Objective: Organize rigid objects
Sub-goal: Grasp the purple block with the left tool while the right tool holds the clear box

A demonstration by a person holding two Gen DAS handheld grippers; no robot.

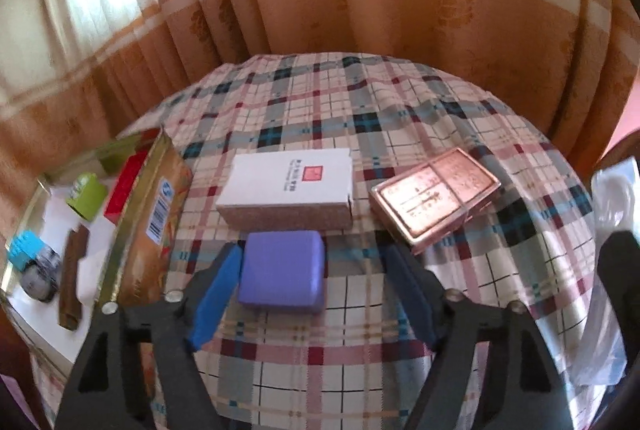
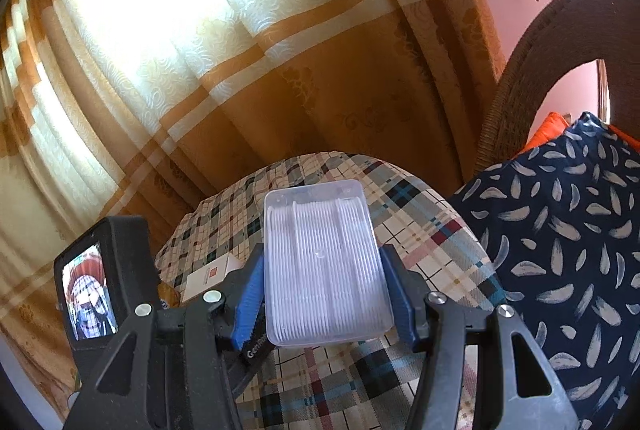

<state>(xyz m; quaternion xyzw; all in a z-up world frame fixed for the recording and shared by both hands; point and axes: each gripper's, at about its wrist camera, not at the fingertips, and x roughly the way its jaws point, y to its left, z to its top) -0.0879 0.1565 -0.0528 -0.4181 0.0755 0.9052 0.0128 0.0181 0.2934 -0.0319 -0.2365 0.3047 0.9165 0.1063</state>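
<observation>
On the plaid tablecloth lies a purple box, flat between the fingers of my left gripper. The left blue pad is at the box's side, while a clear gap separates the right pad from it, so the jaws are open. Behind the purple box lie a white box and a copper-coloured tin. My right gripper is shut on a clear plastic case of white sticks, held above the table. The white box also shows in the right wrist view.
A gold-edged carton stands at the table's left, with a green can, a red box, a brown bar and a blue item beyond it. Curtains hang behind. A wicker chair with a dark patterned cushion is to the right.
</observation>
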